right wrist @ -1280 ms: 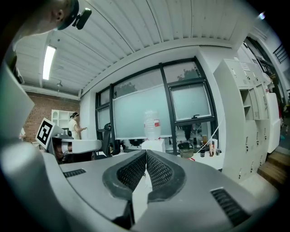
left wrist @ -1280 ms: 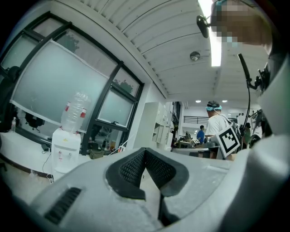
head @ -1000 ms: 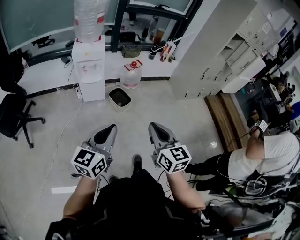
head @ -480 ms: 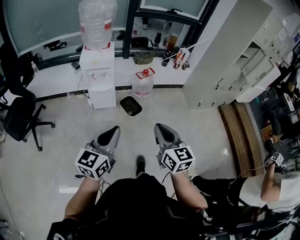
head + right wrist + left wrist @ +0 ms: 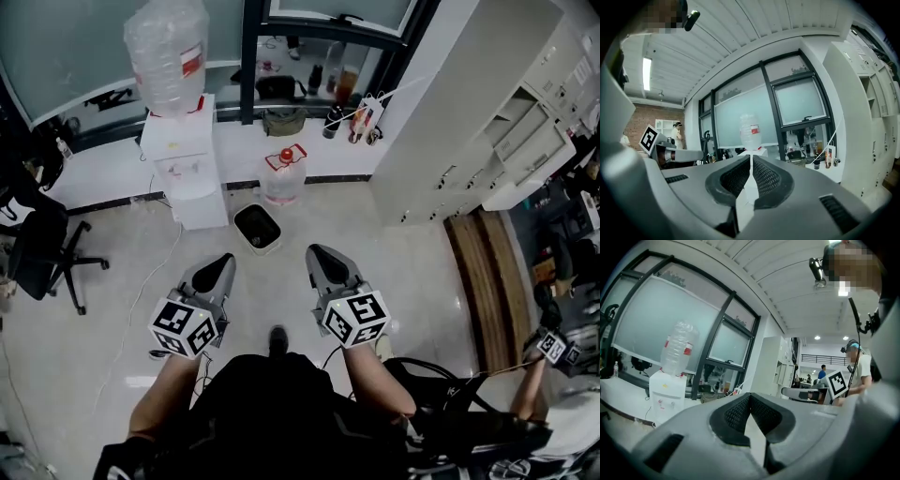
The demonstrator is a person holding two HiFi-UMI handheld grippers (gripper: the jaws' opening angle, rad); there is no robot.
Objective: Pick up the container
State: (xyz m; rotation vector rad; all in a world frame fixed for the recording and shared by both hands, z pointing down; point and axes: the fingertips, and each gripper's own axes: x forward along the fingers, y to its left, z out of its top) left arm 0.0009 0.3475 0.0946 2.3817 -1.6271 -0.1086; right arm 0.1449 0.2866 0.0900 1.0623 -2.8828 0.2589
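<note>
The left tongs (image 5: pixel 217 267) and the right tongs (image 5: pixel 319 255) hung side by side above the pale tiled floor (image 5: pixel 412 272), close to the body and apart from each other. In the left gripper view the left tongs (image 5: pixel 750 397) were clenched with nothing between the pads. In the right gripper view the right tongs (image 5: pixel 751 159) were clenched too, tips together and empty.

The container (image 5: pixel 257 228), a small open tub with a dark inside, stood on the floor ahead of both tongs and clear of them. It sat between the water cooler (image 5: pixel 183 159) on its left and a jug (image 5: pixel 284 173) with a red cap just behind it, near the low white ledge (image 5: pixel 103 164) under the windows.

Bare floor lay open between the tongs and the container. An office chair (image 5: pixel 37 253) stood well off to the left. White cabinets (image 5: pixel 487 103) closed the right side, with a wooden strip (image 5: pixel 487 281) of flooring along their foot.
</note>
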